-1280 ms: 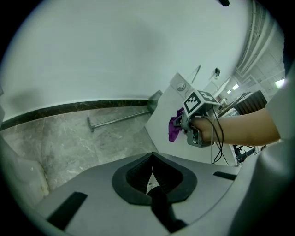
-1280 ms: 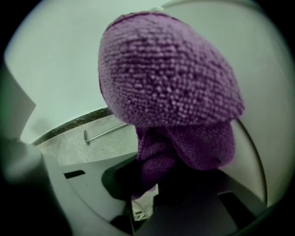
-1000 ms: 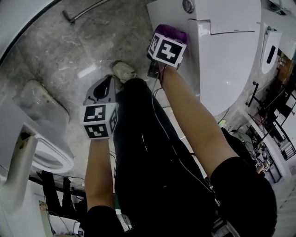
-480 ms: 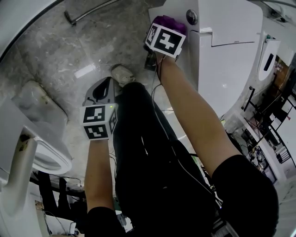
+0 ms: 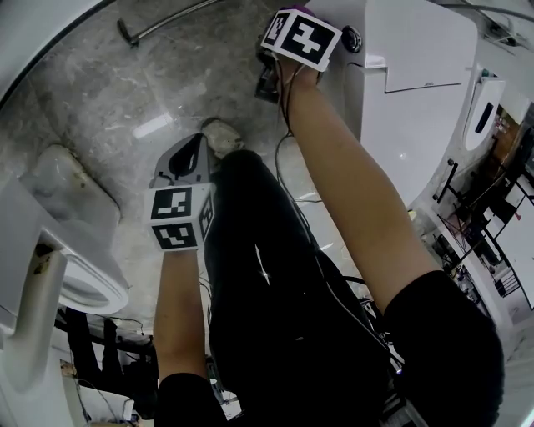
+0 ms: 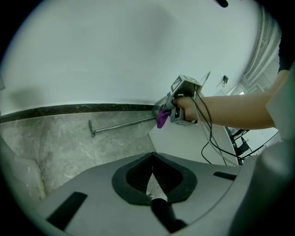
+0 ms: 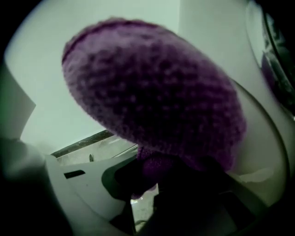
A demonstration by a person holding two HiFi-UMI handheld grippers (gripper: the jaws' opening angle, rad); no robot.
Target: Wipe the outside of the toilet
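The white toilet (image 5: 417, 108) stands at the upper right of the head view, with its round flush button (image 5: 352, 37) on the tank. My right gripper (image 5: 304, 29) is up at the tank next to that button, shut on a purple knitted cloth (image 7: 152, 97) that fills the right gripper view. In the left gripper view the purple cloth (image 6: 162, 117) hangs from the right gripper (image 6: 182, 103) against the toilet's white side (image 6: 184, 143). My left gripper (image 5: 185, 163) hangs over the floor, away from the toilet, its jaws shut and holding nothing.
A second, dirty toilet (image 5: 75, 275) stands at the left. A metal bar (image 5: 158, 25) lies on the grey marble floor by the wall. My shoe (image 5: 221, 133) rests near the toilet base. Cables trail from the right arm; cluttered racks (image 5: 492, 250) stand at the right.
The right gripper with the purple cloth has moved up along the tank, level with the flush button. The left gripper has stayed where it was.
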